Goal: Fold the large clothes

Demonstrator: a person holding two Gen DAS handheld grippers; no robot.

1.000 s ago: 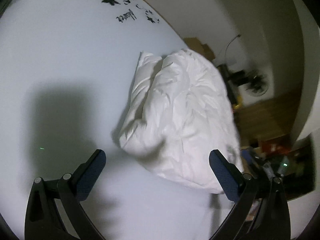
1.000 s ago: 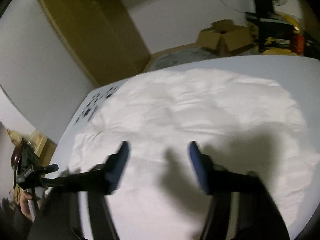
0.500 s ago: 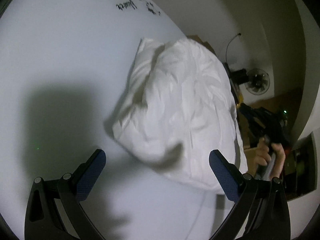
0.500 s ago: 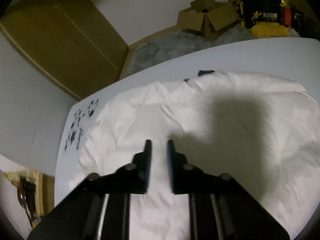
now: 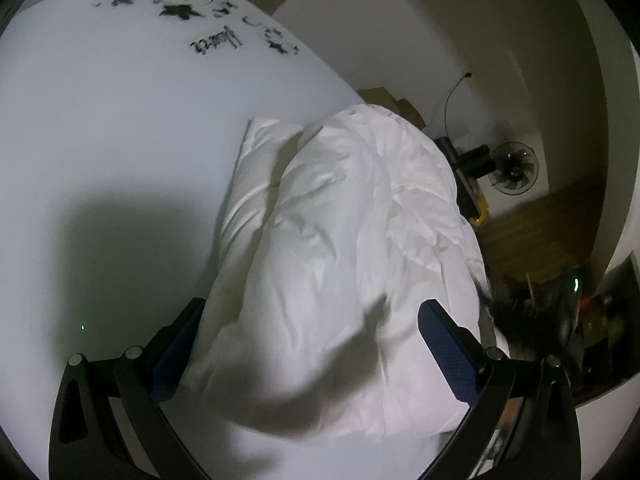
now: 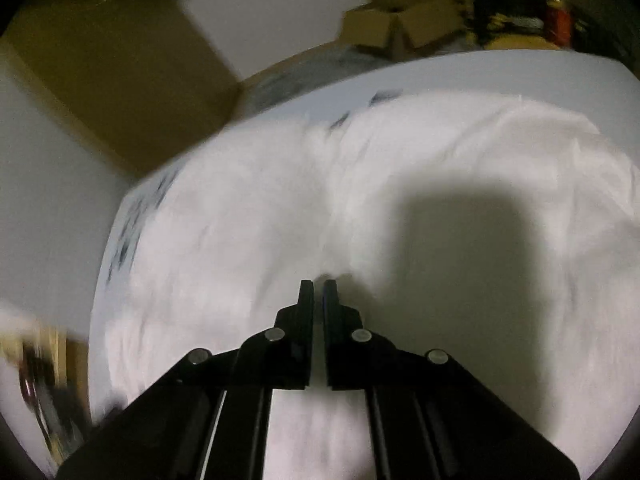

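A large white garment [image 5: 344,248] lies bunched and folded over on the pale blue sheet [image 5: 120,128] of a bed. My left gripper [image 5: 308,324] is open just above the garment's near end, its blue-padded fingers [image 5: 448,352] astride the cloth without holding it. In the right wrist view the same white garment [image 6: 280,208] fills the middle, blurred by motion. My right gripper [image 6: 318,286] is shut, its fingertips pressed together at a raised fold of the cloth; the blur hides whether cloth is pinched between them.
The sheet carries a black floral print [image 5: 200,12] at its far end. Beyond the bed stand cardboard boxes [image 6: 396,20], a fan [image 5: 514,168], a wooden wardrobe [image 6: 100,60] and floor clutter [image 5: 560,312]. The bed edge runs on the right.
My right gripper went from wide open to shut and came down onto the garment. My left gripper moved in closer, so the garment now lies between its open fingers.
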